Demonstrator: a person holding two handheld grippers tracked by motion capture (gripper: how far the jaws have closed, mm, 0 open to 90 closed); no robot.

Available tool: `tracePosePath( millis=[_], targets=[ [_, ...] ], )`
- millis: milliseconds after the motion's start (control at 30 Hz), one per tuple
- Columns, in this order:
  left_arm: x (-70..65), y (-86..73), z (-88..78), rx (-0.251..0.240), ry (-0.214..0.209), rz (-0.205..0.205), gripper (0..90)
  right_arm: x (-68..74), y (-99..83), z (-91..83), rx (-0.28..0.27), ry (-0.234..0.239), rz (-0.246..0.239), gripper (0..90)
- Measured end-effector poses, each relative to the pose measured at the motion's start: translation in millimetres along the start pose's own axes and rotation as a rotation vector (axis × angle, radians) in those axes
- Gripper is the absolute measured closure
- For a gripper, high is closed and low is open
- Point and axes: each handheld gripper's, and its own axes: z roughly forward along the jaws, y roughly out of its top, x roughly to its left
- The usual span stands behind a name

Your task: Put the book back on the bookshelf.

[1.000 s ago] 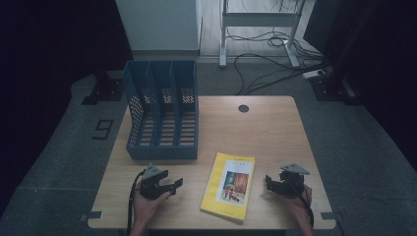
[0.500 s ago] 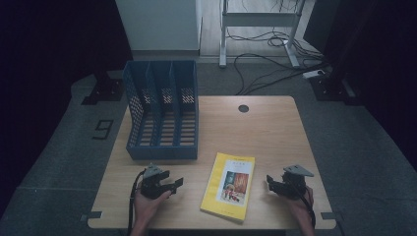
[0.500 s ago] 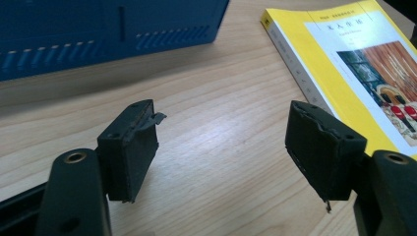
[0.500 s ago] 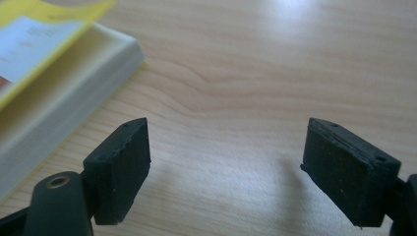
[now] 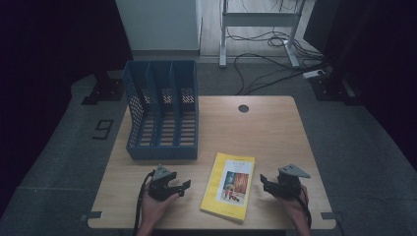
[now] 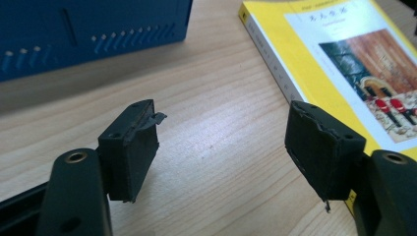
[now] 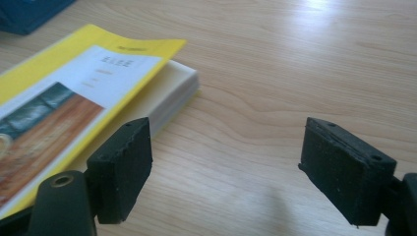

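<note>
Yellow-covered and lying flat, the book (image 5: 229,186) sits on the wooden surface (image 5: 265,128) near its front edge, between the two hands. The left hand-held gripper (image 5: 183,187) rests just beside the book's spine side, its jaws having just eased in a little yet standing wide apart with only bare wood between them. The right hand-held gripper (image 5: 263,183) sits near the book's other long edge, pointed at it; its jaws too have narrowed slightly and stand open, holding nothing. Behind the left hand stands a blue file rack (image 5: 162,110) with three slots, well apart from the book.
</note>
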Motion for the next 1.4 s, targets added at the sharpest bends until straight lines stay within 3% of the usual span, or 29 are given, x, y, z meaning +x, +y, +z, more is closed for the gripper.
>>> tracePosePath(
  millis=[267,333,700,1067,1167,1400],
  targets=[
    [-11.0,0.7,8.3,0.021,-0.018,0.014,28.5,13.0,2.5,0.2,-0.011,0.051,-0.008,19.7],
    [-19.5,3.0,13.7,0.031,-0.035,0.028,28.5,19.3,2.9,1.8,-0.010,0.073,-0.010,19.7],
    [-51.5,13.4,38.5,0.065,-0.072,0.096,28.3,40.3,3.9,5.9,-0.005,0.095,-0.057,20.4],
    [-63.4,13.5,59.4,0.100,-0.115,0.114,28.4,50.5,3.3,12.5,0.013,0.100,-0.067,20.7],
    [-70.1,12.1,66.5,0.103,-0.149,0.112,28.6,53.2,1.2,17.3,0.026,0.108,-0.069,20.9],
    [-74.0,11.5,67.6,0.095,-0.128,0.123,26.9,56.0,-2.2,22.6,0.043,0.110,-0.066,21.4]
  ],
)
